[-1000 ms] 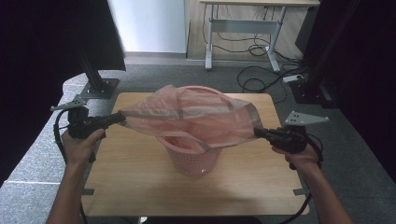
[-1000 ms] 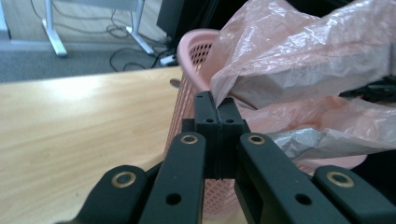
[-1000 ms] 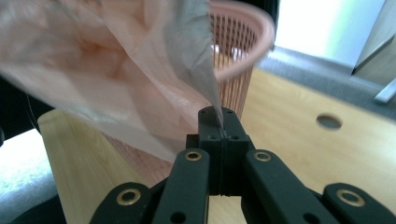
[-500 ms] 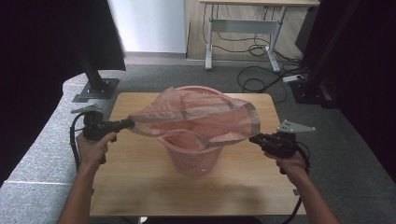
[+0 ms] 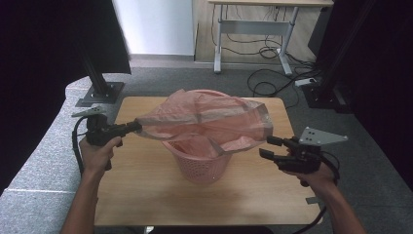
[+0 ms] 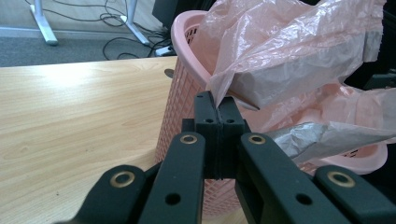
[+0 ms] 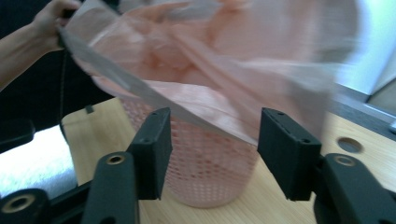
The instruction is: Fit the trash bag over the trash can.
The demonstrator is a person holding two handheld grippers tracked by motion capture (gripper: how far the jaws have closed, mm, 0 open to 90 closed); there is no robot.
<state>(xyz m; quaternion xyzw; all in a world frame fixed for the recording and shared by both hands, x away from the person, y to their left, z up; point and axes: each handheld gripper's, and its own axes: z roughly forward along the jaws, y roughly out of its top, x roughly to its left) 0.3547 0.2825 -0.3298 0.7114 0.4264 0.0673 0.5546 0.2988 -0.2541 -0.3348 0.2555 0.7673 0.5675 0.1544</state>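
Observation:
A thin pink plastic bag (image 5: 204, 122) is spread over a pink lattice basket (image 5: 199, 163) that stands mid-table. My left gripper (image 5: 136, 126) is shut on the bag's left edge; the left gripper view has its pads (image 6: 217, 109) pinching the film beside the basket (image 6: 182, 93). At the right, my right gripper (image 5: 268, 147) stands open just off the bag's right corner. Its jaws have just been opening and nothing is pressed between them. Seen from the right gripper (image 7: 212, 140), the bag (image 7: 224, 56) hangs beyond the jaws over the basket (image 7: 205, 172).
The wooden table (image 5: 146, 195) has bare board around the basket. A black stand base (image 5: 100, 92) sits on the grey floor at the back left. A metal-legged desk (image 5: 253, 29) and loose cables (image 5: 272, 78) lie behind. Dark curtains flank both sides.
My right gripper has let go of the bag's right edge, opened, and drawn back to the right. The bag's right side has slackened. The left gripper keeps its hold.

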